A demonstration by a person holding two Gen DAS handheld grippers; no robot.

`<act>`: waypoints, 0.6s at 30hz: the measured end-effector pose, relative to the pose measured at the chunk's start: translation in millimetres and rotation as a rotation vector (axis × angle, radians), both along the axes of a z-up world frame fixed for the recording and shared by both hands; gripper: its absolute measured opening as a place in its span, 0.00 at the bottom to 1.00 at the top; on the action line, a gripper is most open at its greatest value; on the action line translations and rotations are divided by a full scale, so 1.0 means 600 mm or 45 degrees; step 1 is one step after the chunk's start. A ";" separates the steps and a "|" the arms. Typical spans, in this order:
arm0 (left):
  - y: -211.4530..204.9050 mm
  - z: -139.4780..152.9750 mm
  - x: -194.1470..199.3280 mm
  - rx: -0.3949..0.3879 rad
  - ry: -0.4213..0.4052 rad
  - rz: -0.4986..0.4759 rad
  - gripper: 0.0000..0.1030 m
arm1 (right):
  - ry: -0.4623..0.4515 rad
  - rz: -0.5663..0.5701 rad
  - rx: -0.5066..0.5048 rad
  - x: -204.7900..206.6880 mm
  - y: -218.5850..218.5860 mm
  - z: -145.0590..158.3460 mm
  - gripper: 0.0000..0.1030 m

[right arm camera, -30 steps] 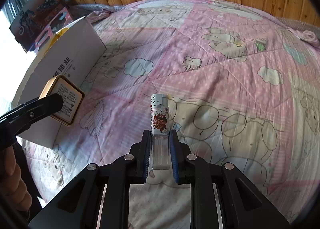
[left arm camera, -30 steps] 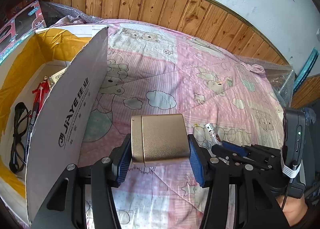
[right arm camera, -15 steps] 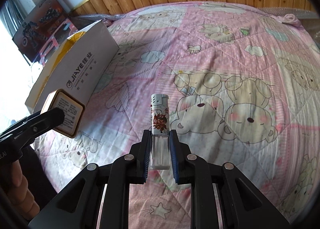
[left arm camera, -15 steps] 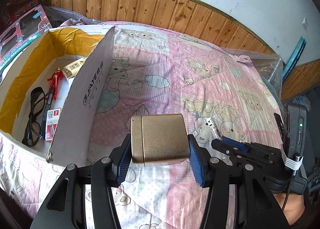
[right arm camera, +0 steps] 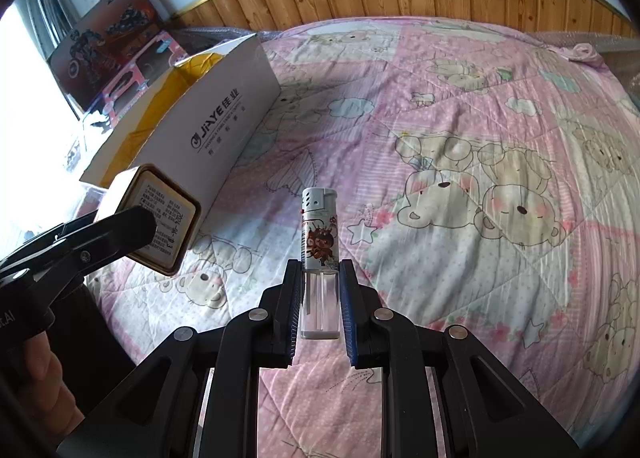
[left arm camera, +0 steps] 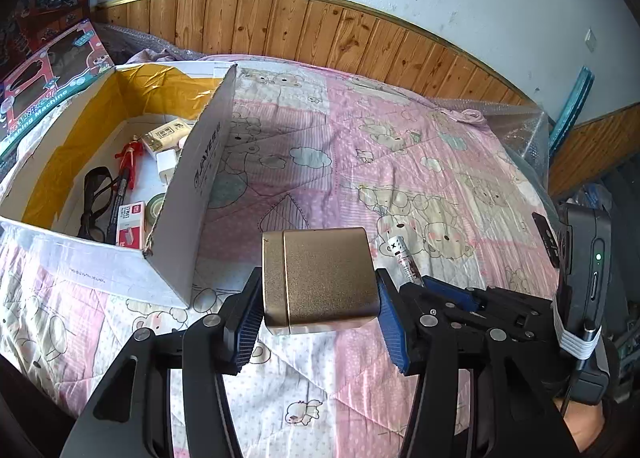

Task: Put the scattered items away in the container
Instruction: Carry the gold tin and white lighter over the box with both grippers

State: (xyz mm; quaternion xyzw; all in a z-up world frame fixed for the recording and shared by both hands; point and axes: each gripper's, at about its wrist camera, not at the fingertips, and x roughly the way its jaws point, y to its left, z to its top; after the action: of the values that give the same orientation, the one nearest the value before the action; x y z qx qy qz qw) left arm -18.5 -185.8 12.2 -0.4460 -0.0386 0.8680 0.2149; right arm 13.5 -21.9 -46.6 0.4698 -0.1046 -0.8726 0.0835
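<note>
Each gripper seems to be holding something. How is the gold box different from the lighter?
The gold tin is a broad, opaque metallic box that forces the left gripper wide; the lighter is slim, so the right gripper is nearly closed. The tin is plain gold on top, with a printed label underneath; the lighter has a clear lower body and a cartoon print. Both are held off the pink quilt.

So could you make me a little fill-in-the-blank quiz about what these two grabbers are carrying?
1. The left hand-held gripper holds a ____-coloured tin.
2. The right hand-held gripper is shut on a ____.
3. A pair of ____ lies inside the cardboard box.

Missing words: gold; lighter; glasses
</note>
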 end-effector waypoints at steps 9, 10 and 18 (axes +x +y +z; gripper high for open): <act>-0.033 0.013 0.020 0.042 0.021 0.008 0.52 | 0.013 0.037 -0.001 0.018 -0.042 0.008 0.19; -0.038 0.013 0.021 0.048 0.020 0.011 0.52 | 0.015 0.041 -0.002 0.019 -0.047 0.009 0.19; -0.084 0.017 0.019 0.087 0.017 0.052 0.52 | 0.021 0.091 0.000 0.022 -0.098 0.014 0.19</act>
State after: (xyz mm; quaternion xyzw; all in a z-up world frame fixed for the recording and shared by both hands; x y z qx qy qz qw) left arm -7.1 -235.9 22.5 -0.4316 -0.0757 0.8734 0.2125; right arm 26.7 -80.6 -38.4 0.4661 -0.0872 -0.8728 0.1155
